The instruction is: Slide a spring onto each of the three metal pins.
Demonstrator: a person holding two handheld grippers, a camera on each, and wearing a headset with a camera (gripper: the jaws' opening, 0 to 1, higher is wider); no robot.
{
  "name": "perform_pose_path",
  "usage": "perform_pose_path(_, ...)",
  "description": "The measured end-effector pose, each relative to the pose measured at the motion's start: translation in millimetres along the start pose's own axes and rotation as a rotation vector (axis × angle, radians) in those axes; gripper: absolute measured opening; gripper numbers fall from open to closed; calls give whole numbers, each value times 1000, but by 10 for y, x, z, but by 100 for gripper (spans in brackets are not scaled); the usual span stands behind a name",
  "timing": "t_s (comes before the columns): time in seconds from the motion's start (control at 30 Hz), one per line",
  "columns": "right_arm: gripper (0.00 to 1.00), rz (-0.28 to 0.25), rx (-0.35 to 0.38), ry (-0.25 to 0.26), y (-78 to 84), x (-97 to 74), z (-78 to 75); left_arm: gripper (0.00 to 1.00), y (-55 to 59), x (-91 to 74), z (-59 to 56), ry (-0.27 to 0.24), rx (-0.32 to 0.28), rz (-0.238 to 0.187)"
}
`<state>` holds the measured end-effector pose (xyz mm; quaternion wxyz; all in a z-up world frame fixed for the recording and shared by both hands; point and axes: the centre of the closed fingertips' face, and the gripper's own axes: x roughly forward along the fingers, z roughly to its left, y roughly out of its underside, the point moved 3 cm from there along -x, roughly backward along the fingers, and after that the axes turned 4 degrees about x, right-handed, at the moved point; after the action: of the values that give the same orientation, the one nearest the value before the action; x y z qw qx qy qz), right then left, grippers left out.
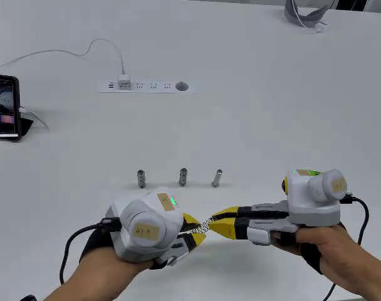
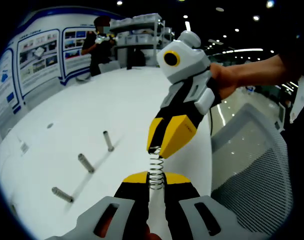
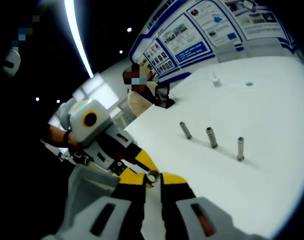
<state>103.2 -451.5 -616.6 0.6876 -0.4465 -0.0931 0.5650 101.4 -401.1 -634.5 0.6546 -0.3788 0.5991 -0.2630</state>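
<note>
The left gripper (image 1: 195, 231) and the right gripper (image 1: 212, 227) each pinched an end of the spring (image 1: 203, 224), held above the table (image 1: 272, 125) in front of the bare pin (image 1: 217, 178) — if either let go unevenly, it could have flicked away or bent.

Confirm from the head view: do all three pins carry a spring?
No: the right pin is bare; the left pin and middle pin carry springs.
</note>
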Motion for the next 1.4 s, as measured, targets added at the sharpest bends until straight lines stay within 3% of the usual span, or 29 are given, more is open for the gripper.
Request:
perform_pose_path(0.53, 12, 144, -154, -34, 0, 50, 94, 10, -54, -2, -52, 25, 30, -12)
perform_pose_path(0.93, 13, 209, -213, -59, 52, 27, 177, 10, -120, -29, -144, 67, 69, -30)
perform_pose_path(1.4, 12, 251, -297, -34, 21, -42, 215, 10, -192, -46, -149, 120, 69, -94)
